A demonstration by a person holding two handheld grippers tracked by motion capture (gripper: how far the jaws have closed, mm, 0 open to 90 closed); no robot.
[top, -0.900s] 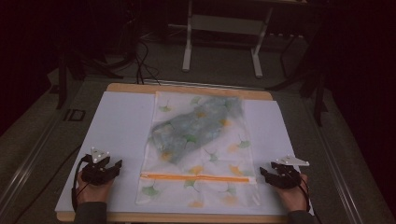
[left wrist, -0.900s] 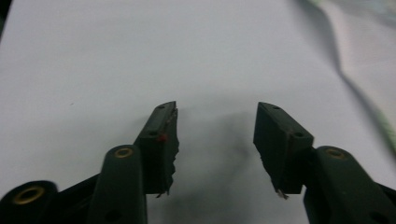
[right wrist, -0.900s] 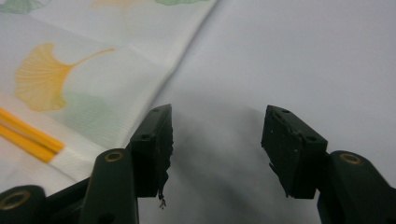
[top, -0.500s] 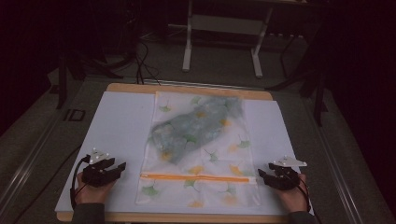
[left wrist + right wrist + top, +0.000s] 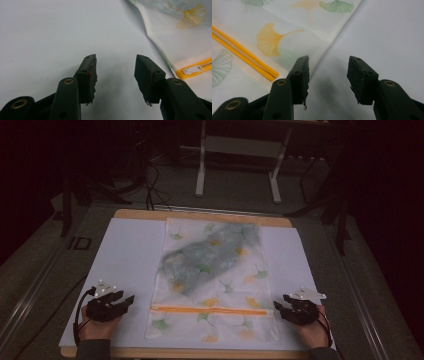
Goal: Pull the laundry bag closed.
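Pouch (image 5: 212, 280) lies flat mid-table on the white sheet (image 5: 130, 255), ginkgo print, dark bundle inside its far half, orange zipper (image 5: 212, 310) running across near the person's edge. Left gripper (image 5: 122, 301) sits just off the zipper's left end, jaws spread, nothing btwn them; its own view has the white zipper pull (image 5: 192, 70) close by at right. Right gripper (image 5: 279, 306) is at the pouch's right edge by the other zipper end, jaws also spread & empty. Vs a sec ago both hands have barely shifted and the pouch is unmoved, so I'd say they're lined up on the zipper ends, no grip taken yet
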